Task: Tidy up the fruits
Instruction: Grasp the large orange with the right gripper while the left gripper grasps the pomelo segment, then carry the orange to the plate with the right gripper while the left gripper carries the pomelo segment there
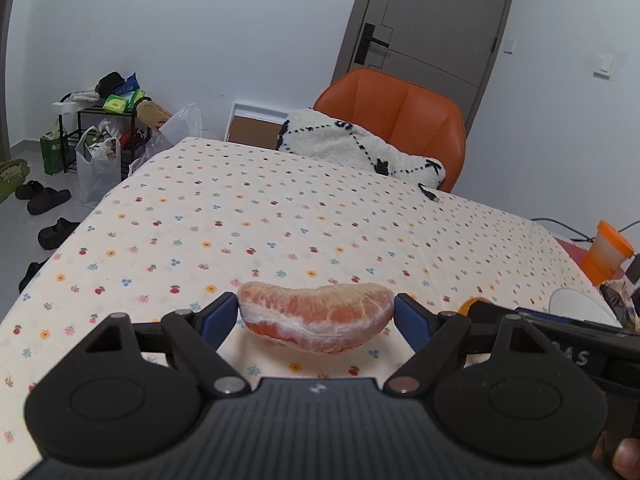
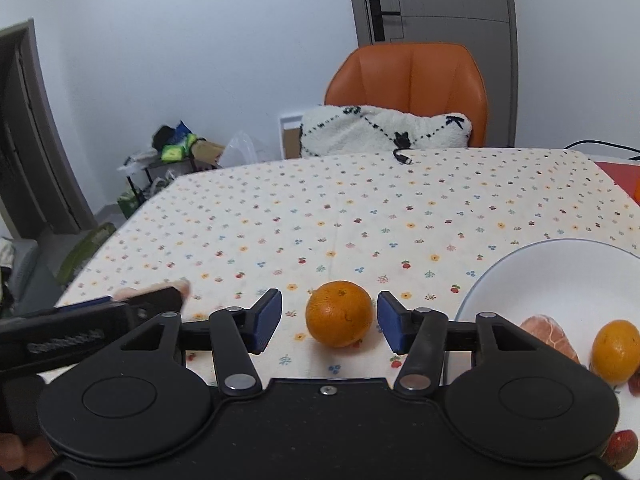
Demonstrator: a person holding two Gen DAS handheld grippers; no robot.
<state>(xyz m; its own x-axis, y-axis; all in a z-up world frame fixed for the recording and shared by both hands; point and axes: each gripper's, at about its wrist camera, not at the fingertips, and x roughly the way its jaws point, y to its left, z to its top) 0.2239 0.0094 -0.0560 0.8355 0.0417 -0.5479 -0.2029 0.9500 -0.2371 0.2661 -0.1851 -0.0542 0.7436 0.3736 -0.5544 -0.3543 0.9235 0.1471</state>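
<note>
Left gripper (image 1: pixel 316 312) clenches a pomelo segment (image 1: pixel 316 316) over the floral tablecloth (image 1: pixel 240 220); right gripper (image 2: pixel 329 320) gapes around an orange (image 2: pixel 339 314)

Soft, even indoor light, slightly cool cast on white walls; source not visible. Shadows faint: small dark patch under orange (image 2: pixel 339 314), weak one under pomelo segment (image 1: pixel 315 317). No hard glare, only dull sheen on orange chair (image 1: pixel 400 120). Strong fisheye bend: door frame (image 2: pixel 434 40) and table edges curve, dark corners at frame edges. Motion smear on left gripper (image 2: pixel 152 300) in right wrist view. Near black gripper bodies slightly soft.
</note>
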